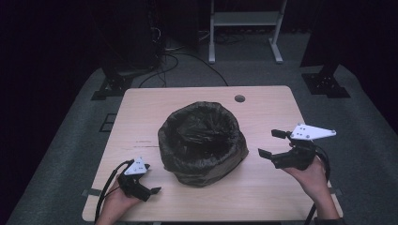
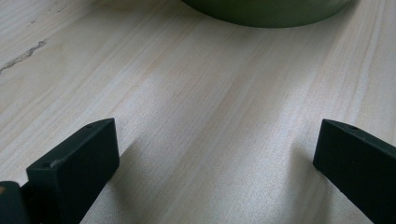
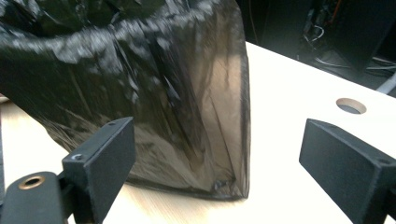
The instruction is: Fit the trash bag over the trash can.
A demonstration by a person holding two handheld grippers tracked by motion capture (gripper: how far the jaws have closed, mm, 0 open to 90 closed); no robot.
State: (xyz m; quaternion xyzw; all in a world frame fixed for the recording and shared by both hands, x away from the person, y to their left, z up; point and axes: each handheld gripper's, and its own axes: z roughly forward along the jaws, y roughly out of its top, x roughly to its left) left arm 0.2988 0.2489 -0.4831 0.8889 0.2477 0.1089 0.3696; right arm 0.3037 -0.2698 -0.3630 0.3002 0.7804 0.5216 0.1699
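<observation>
A bin lined with a black plastic bag (image 1: pixel 202 140) stands in the middle of the wooden table (image 1: pixel 263 103), its mouth wide. My left gripper (image 1: pixel 151 179) lies low at the front left, a short way from the bin, held by a hand. Its jaws are open over bare wood (image 2: pixel 215 149), and the bin's green base (image 2: pixel 266 9) shows ahead. My right gripper (image 1: pixel 268 143) hovers just right of the bin, open and pointing at it. In the right gripper view the bag (image 3: pixel 140 84) hangs loose down the bin's side, ahead of the open gripper (image 3: pixel 215 154), which holds nothing.
A round cable hole (image 1: pixel 240 98) (image 3: pixel 350 106) sits in the table's far side. Behind the table are a white desk frame (image 1: pixel 244 28), black stands (image 1: pixel 112 84) and cables on the grey floor. A dark scratch (image 2: pixel 23 56) marks the wood on the left.
</observation>
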